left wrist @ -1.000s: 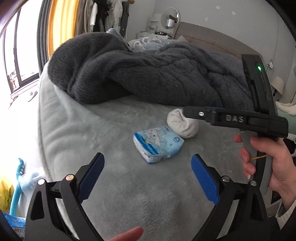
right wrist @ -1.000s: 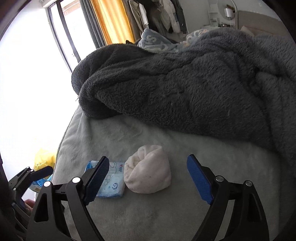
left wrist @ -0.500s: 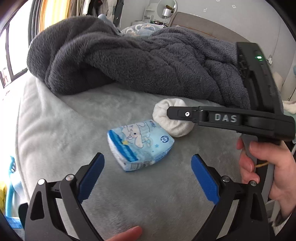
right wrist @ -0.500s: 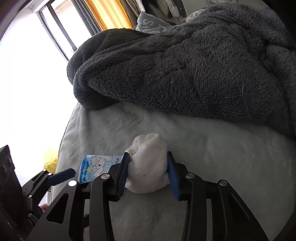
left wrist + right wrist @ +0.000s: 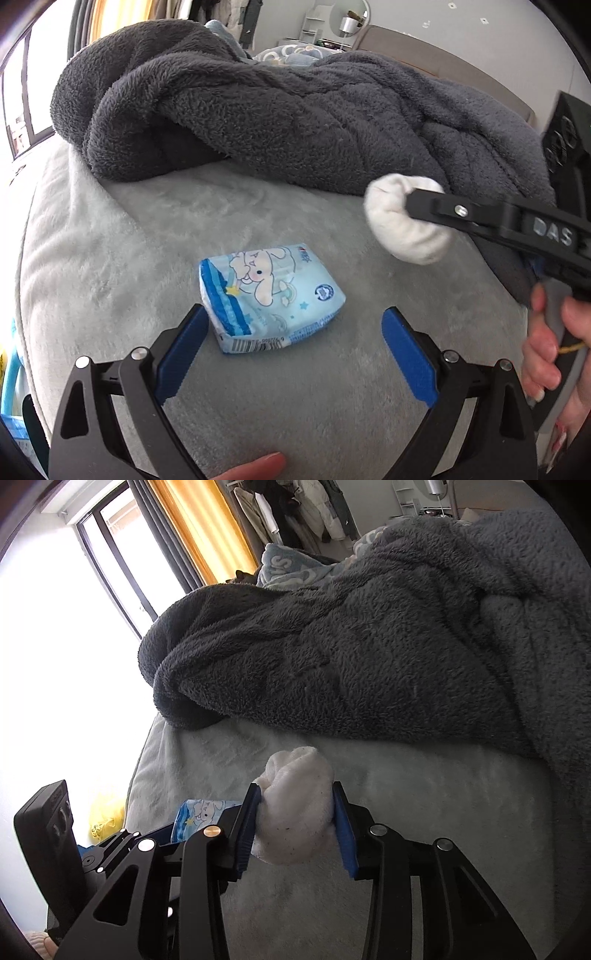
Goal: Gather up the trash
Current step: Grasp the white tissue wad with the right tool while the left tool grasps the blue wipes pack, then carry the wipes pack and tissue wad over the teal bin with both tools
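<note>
On the grey bed (image 5: 122,236), in front of the dark fleece blanket (image 5: 295,122), the right tongs (image 5: 297,821) have gone from straddling the white wad (image 5: 295,812) 1 second ago to pinching it and raising it off the cover, so 1 piece of trash looks secured. The left tongs (image 5: 291,343) have advanced, jaws wide, to bracket the blue tissue pack (image 5: 269,295), which lies flat on the bed, probably the next pickup. No bin is plainly visible; a yellow bag (image 5: 105,818) beside the bed shows no contents.
</note>
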`<state>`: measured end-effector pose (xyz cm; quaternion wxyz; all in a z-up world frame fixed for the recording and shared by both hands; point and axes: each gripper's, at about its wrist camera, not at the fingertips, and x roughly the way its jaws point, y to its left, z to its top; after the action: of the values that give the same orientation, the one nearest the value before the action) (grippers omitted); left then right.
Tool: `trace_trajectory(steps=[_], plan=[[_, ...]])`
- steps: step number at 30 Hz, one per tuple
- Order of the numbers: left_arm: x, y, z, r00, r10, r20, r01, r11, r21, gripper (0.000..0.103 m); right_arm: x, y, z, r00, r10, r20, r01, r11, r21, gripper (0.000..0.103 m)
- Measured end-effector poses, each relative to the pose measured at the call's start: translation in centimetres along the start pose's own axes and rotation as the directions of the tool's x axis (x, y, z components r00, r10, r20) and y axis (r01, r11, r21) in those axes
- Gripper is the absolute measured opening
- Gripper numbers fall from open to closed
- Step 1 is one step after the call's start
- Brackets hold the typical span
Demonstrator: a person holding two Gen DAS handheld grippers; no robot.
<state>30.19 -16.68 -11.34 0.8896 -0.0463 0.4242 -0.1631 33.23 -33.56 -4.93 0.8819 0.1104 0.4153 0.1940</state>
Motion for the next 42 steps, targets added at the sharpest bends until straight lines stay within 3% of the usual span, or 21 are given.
trace_trajectory(steps=[8, 13, 19, 35, 42], plan=[[1.3, -0.2, 0.5, 0.998, 0.061, 0.000, -0.061, 0.998, -0.027, 0.096, -1.3, -0.6, -0.8, 1.000, -0.011, -0.002, 0.011, 1.000, -0.029, 0.039], [1.9, -0.1, 0.5, 0.995, 0.099, -0.011, -0.099, 0.994, -0.036, 0.077, -1.8, -0.7, -1.5, 1.000, -0.020, -0.012, 0.020, 0.998, -0.053, 0.039], [1.9, 0.0, 0.6, 0.996, 0.083, -0.008, -0.084, 0.995, -0.045, 0.074, -2.8, 0.0, -2.4, 1.000, -0.028, -0.012, 0.027, 0.995, -0.093, 0.039], [-3.8, 0.6, -1.3, 0.993, 0.036, 0.114, -0.030, 0.998, -0.049, 0.068, -7.2, 2.7, -3.9, 0.997, -0.041, 0.061, 0.048, 0.992, -0.115, 0.039], [-7.7, 1.2, -2.3, 0.981, 0.046, 0.188, -0.040, 0.999, -0.036, 0.068, -8.5, 4.3, -4.7, 0.996, -0.044, 0.071, 0.052, 0.992, -0.116, 0.039]])
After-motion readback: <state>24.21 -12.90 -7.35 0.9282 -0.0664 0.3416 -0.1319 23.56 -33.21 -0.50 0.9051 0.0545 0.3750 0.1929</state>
